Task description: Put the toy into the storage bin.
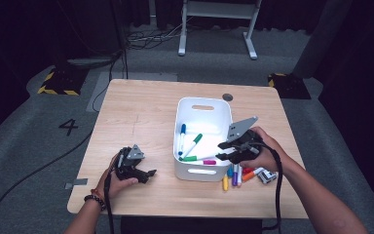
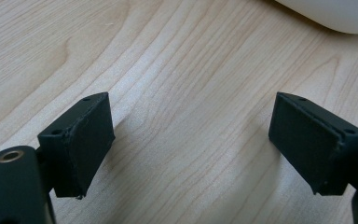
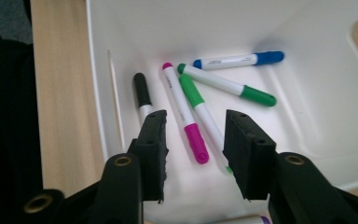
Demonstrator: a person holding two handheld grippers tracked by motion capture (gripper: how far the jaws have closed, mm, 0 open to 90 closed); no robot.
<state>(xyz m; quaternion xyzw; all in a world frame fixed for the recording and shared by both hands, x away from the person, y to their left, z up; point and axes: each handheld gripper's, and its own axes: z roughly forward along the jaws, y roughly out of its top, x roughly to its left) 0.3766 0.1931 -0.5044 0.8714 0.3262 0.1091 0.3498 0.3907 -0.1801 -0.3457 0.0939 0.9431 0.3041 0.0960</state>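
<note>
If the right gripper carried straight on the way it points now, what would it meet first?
Probably the magenta-capped marker lying on the floor of the white bin; it sits between the open jaws of the right gripper. Depth is hard to judge, so the green marker beside it could be touched too.

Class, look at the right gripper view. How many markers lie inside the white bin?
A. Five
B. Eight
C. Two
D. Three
A. Inside the white bin lie five markers: a black-capped one, a magenta one, two green ones and a blue one.
</note>
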